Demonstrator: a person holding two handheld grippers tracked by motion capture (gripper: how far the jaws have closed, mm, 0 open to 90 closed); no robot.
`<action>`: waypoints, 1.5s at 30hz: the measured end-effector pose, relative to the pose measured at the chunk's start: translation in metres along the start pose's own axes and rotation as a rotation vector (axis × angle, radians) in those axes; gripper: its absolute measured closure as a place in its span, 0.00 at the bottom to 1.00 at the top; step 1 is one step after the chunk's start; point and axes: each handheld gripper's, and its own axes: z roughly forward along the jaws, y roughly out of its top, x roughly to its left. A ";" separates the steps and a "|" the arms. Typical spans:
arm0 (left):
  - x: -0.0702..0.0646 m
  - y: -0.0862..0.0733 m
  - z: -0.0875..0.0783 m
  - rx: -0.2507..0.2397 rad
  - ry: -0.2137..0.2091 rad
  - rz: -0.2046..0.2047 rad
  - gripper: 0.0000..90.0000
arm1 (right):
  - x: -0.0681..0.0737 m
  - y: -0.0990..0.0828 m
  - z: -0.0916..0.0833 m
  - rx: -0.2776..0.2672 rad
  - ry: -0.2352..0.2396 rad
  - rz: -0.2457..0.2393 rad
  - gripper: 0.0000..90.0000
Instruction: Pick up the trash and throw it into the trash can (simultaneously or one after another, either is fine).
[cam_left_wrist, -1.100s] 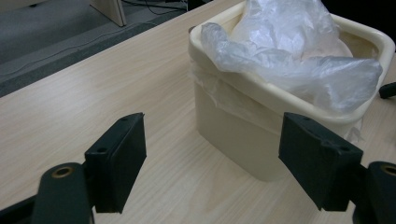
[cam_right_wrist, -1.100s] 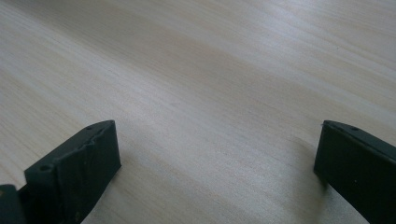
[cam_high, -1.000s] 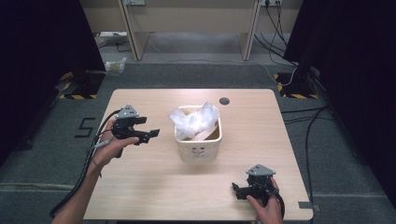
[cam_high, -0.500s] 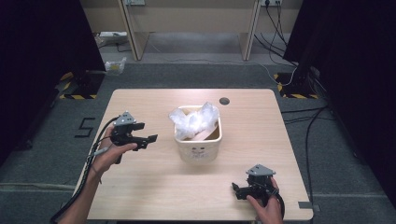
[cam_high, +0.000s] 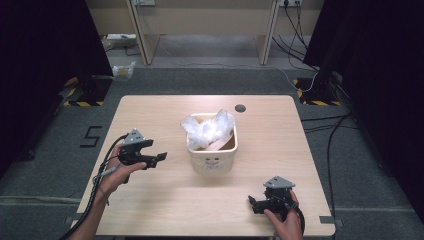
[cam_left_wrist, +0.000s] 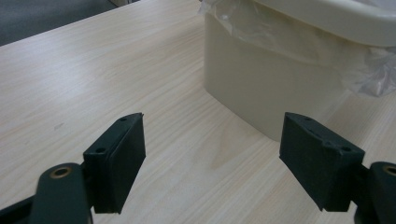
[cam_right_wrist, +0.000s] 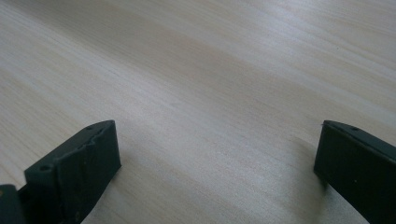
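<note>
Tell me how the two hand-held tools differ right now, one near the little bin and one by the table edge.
The left tool points at the cream bin, just left of it; the right tool sits near the table's front edge, away from the bin. The left gripper view shows the plastic bag and bin close ahead; the right gripper view shows bare wood. Both are open and hold nothing.

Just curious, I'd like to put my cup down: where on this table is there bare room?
The table is bare along its far edge and between the cream bin and the right edge. The near corners are crowded by the left tool and right tool.
</note>
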 end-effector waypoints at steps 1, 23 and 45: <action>0.000 -0.001 0.001 0.009 0.001 0.007 0.24 | 0.000 0.000 0.000 0.000 0.000 0.000 0.00; -0.015 -0.025 0.019 0.066 -0.007 0.064 0.24 | 0.000 0.000 0.000 -0.002 -0.002 -0.004 0.01; -0.021 -0.068 0.021 0.153 -0.006 0.102 0.23 | 0.000 0.000 0.000 -0.001 -0.002 -0.001 0.01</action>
